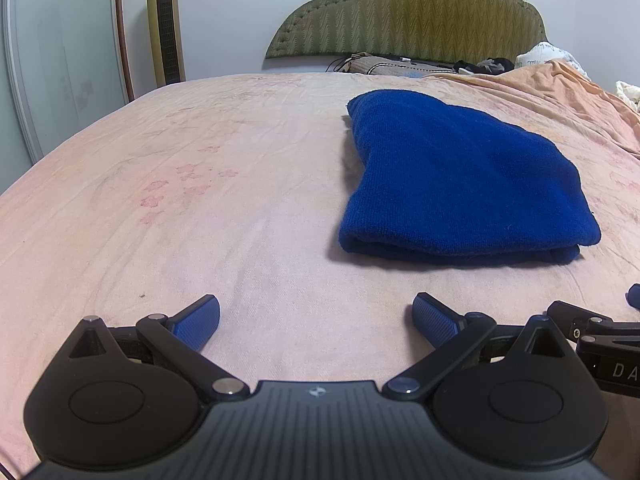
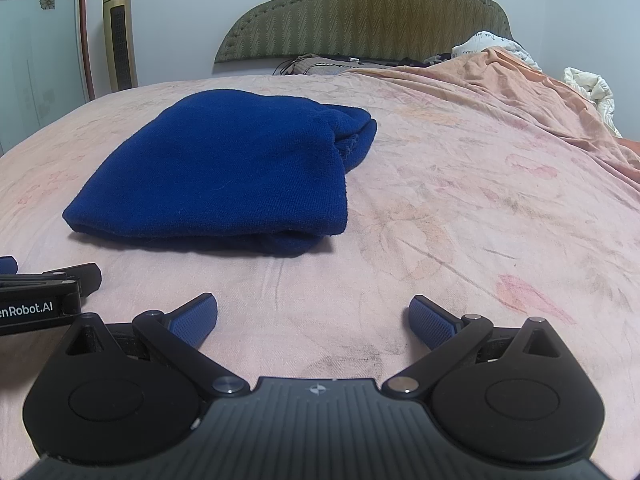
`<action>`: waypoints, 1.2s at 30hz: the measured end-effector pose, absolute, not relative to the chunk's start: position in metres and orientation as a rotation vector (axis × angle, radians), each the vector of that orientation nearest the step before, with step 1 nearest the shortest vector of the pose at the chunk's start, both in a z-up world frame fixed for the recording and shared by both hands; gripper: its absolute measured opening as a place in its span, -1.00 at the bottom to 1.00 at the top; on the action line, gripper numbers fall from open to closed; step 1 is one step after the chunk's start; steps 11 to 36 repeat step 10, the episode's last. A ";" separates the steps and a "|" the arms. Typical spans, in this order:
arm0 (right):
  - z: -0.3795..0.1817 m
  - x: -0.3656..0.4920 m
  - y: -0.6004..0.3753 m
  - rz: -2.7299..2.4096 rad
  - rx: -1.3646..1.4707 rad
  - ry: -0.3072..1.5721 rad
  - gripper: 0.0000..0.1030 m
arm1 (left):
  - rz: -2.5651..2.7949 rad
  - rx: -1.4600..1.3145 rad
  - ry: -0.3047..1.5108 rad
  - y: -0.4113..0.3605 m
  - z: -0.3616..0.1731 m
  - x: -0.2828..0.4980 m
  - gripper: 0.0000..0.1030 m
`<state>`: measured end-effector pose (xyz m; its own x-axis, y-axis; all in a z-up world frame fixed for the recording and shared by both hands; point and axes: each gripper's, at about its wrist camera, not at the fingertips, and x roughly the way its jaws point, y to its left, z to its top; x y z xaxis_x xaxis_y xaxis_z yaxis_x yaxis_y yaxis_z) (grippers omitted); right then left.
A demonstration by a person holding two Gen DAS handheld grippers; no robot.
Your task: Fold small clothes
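Blue knit: the folded garment point(image 1: 460, 176) lies flat on the pink floral sheet point(image 1: 200, 200), folded into a thick stack, its rounded fold edge facing the cameras.
Garment position: ahead of both grippers, well apart from their fingertips; right of centre in the left wrist view, left of centre point(image 2: 224, 172) in the right wrist view.
Left gripper point(image 1: 316, 320): jaws spread wide, blue ribbed pads point(image 1: 198, 322) apart, nothing between them, only bare sheet below.
Right gripper point(image 2: 314, 320): jaws likewise spread wide, pads point(image 2: 434, 322) holding nothing, low over the sheet point(image 2: 460, 208).
Grippers together: side by side, near each other; each one's black linkage shows at the edge of the other's view.
Bed head: an olive quilted headboard point(image 1: 408, 12) stands against the wall.
Far right: a rumpled orange cover point(image 2: 500, 76) is heaped on the bed, white bedding point(image 2: 592, 88) beyond it.
Left wall: a gold tower fan point(image 1: 164, 24) stands beside a flowered glass door point(image 1: 52, 40).
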<state>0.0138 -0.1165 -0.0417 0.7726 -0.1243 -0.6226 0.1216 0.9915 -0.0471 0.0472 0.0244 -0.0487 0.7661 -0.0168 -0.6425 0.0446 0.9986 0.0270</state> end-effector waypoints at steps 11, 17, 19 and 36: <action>-0.042 0.014 -0.116 -0.133 -0.004 0.675 1.00 | -0.037 0.045 0.696 0.025 -0.049 0.046 1.00; -0.042 0.014 -0.116 -0.133 -0.004 0.675 1.00 | -0.037 0.045 0.696 0.025 -0.049 0.046 1.00; -0.042 0.014 -0.116 -0.133 -0.004 0.675 1.00 | -0.037 0.045 0.696 0.025 -0.049 0.046 1.00; -0.042 0.014 -0.116 -0.133 -0.004 0.675 1.00 | -0.037 0.045 0.696 0.025 -0.049 0.046 1.00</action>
